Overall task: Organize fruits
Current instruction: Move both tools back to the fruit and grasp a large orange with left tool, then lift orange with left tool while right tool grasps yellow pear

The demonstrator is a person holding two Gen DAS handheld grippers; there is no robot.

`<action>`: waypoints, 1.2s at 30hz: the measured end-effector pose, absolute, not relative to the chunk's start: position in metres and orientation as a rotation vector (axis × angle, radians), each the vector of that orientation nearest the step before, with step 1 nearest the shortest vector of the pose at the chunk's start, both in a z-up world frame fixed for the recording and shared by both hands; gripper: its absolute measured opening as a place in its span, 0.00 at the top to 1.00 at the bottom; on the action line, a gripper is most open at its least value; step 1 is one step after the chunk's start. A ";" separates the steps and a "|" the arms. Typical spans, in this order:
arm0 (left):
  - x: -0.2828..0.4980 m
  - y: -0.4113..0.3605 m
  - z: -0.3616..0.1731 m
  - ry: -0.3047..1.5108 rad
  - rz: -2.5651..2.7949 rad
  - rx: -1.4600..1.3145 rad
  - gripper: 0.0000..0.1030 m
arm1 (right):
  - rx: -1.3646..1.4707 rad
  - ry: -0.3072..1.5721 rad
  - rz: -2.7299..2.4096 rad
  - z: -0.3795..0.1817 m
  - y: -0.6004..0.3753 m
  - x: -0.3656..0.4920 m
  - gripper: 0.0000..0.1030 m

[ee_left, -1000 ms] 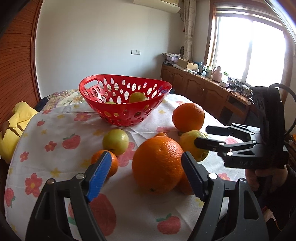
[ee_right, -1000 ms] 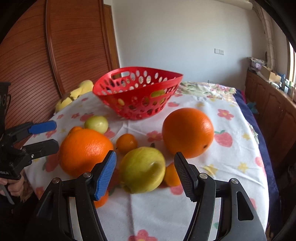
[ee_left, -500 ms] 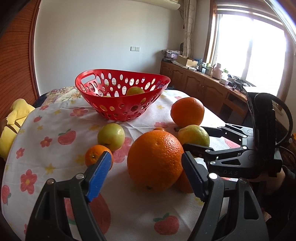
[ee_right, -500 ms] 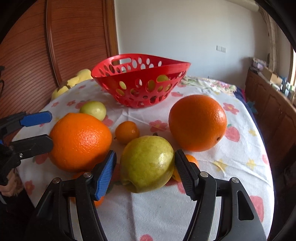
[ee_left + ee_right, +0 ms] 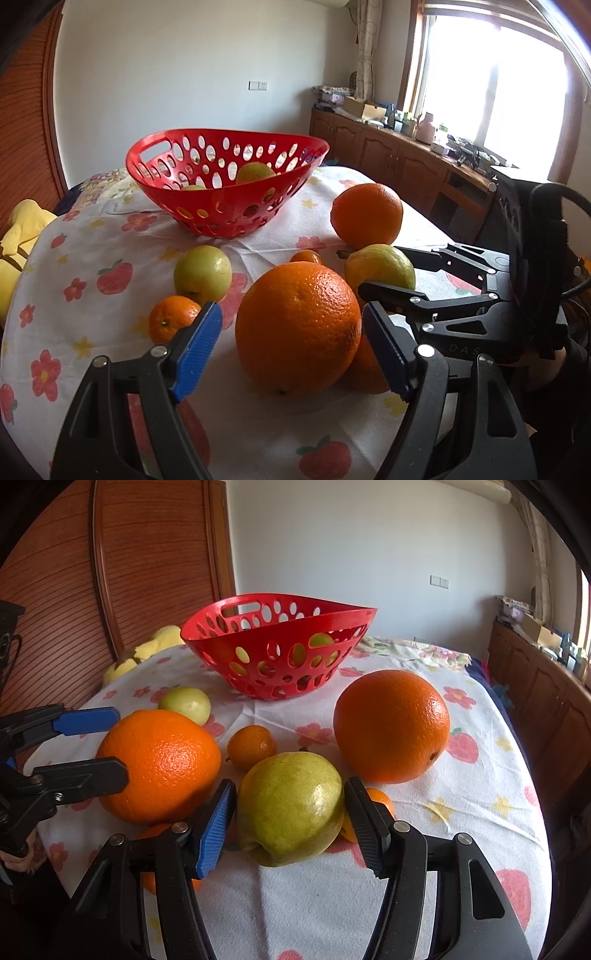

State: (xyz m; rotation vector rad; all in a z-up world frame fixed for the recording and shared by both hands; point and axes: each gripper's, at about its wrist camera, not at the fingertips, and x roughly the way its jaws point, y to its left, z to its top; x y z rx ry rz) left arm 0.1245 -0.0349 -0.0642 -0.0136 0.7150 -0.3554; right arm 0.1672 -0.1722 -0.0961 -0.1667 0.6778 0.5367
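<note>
A red basket [image 5: 229, 218] with green fruit inside stands at the back of the table; it also shows in the right wrist view [image 5: 280, 642]. My left gripper [image 5: 295, 350] is open, its jaws on either side of a large orange [image 5: 297, 328], which also shows in the right wrist view [image 5: 159, 766]. My right gripper [image 5: 291, 825] is open around a yellow-green pear [image 5: 290, 808], with small gaps at both pads; the pear also shows in the left wrist view [image 5: 380, 264]. A second large orange [image 5: 391, 725], a green apple [image 5: 203, 273] and small tangerines [image 5: 171, 319] lie on the cloth.
The table has a white fruit-print cloth [image 5: 92, 295]. A yellow soft toy [image 5: 18, 232] lies at its left edge. Wooden cabinets [image 5: 388, 158] run under the window at right, and a wooden panel wall [image 5: 110, 572] stands on the left.
Both grippers have moved forward, the left around the large orange and the right around the pear. The right gripper's jaws have narrowed towards the pear.
</note>
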 end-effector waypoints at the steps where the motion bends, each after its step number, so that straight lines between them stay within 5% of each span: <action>1: 0.126 -0.035 -0.065 0.722 -0.357 -0.012 0.23 | -0.167 0.676 0.537 -0.096 -0.173 0.166 0.40; 36: 0.143 -0.040 -0.086 0.803 -0.396 0.000 0.22 | -0.163 0.673 0.537 -0.095 -0.171 0.166 0.39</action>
